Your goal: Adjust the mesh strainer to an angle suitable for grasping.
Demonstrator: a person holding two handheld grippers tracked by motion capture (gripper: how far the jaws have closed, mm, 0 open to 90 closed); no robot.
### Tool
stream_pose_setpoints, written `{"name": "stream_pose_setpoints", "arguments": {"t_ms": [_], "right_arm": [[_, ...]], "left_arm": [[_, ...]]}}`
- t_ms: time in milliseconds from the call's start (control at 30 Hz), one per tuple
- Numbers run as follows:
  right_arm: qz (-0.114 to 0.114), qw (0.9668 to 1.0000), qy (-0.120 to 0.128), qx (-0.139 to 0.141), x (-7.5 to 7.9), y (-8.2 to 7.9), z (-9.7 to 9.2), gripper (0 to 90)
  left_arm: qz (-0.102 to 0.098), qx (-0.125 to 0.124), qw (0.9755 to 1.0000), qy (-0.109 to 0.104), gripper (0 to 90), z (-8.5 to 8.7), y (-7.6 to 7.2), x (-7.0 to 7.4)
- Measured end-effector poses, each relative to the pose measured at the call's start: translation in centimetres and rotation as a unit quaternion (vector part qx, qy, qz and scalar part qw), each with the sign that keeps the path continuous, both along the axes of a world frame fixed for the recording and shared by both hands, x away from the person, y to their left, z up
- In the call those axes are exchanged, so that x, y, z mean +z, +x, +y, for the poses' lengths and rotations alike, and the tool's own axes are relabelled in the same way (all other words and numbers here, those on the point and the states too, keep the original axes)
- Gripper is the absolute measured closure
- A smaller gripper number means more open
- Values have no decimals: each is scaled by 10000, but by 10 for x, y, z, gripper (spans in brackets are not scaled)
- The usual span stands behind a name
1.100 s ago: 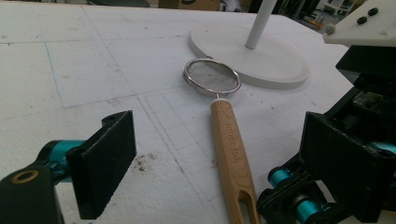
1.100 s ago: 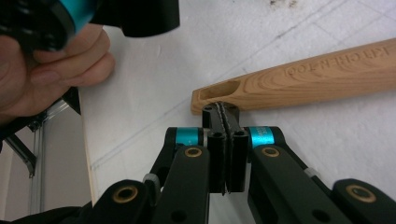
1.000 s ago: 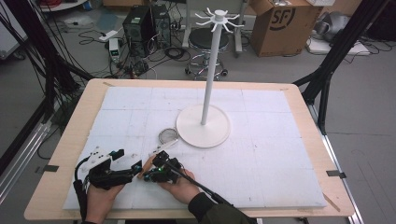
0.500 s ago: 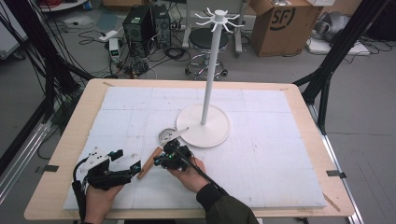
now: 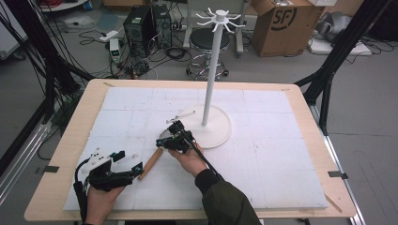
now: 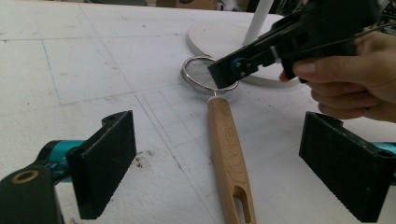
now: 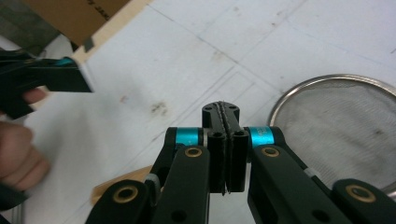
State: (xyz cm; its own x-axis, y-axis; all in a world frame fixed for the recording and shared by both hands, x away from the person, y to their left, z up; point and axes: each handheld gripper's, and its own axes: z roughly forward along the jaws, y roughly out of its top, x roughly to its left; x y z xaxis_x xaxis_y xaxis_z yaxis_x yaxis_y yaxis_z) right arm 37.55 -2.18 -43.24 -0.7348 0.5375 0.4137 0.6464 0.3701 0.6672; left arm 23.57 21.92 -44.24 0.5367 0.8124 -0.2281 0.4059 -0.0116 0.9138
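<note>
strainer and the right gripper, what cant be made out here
- High view: the right gripper covers most of the strainer bowl.
- Left gripper view: whether that gripper touches the rim is unclear; its jaw overlaps it.
- Right gripper view: frame edge cuts the mesh; the gripper's own body hides most of the wooden handle.

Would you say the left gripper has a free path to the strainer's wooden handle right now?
Probably yes: the left gripper is open, and the wooden handle lies on the foam straight ahead between its fingers. The right gripper sits farther up, over the mesh bowl.
</note>
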Motion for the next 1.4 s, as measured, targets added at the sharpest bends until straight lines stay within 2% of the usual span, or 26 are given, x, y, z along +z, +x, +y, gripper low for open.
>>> {"name": "stream_pose_setpoints", "arguments": {"t_ms": [67,167,233,300,367,400,533,800,900,1000,1400], "right_arm": [[60,10000,-70,-16,-2,6,4,900],[145,9999,-45,-43,-7,13,4,900],[278,9995,-153,-62,-12,15,5,900],[269,9993,-262,-75,-16,14,6,900],[224,9995,-234,-29,-16,13,8,900],[164,9992,-358,-28,-16,9,10,900],[76,9986,-528,4,-16,3,10,900],[-75,9978,-659,27,-14,-17,-5,900],[-131,9967,-797,-15,-15,-24,-14,900],[-131,9973,-717,-81,-16,-30,-26,900],[-98,9970,-739,-193,-16,-49,-57,900]], "left_arm": [[3,10,10000,-15,115,0,0,0],[-3,14,10000,-33,115,0,-1,0],[-3,26,10000,-30,115,0,-1,0],[-6,31,10000,-36,115,1,-1,0],[-13,35,10000,-37,115,1,-1,0],[-8,42,10000,-44,115,2,-1,0],[-8,73,10000,-48,115,3,-2,1],[-13,73,10000,-25,115,2,-2,1],[-14,68,10000,-13,115,2,-2,1],[7,63,10000,-15,115,1,-2,0],[7,58,10000,13,115,0,-2,0]]}}
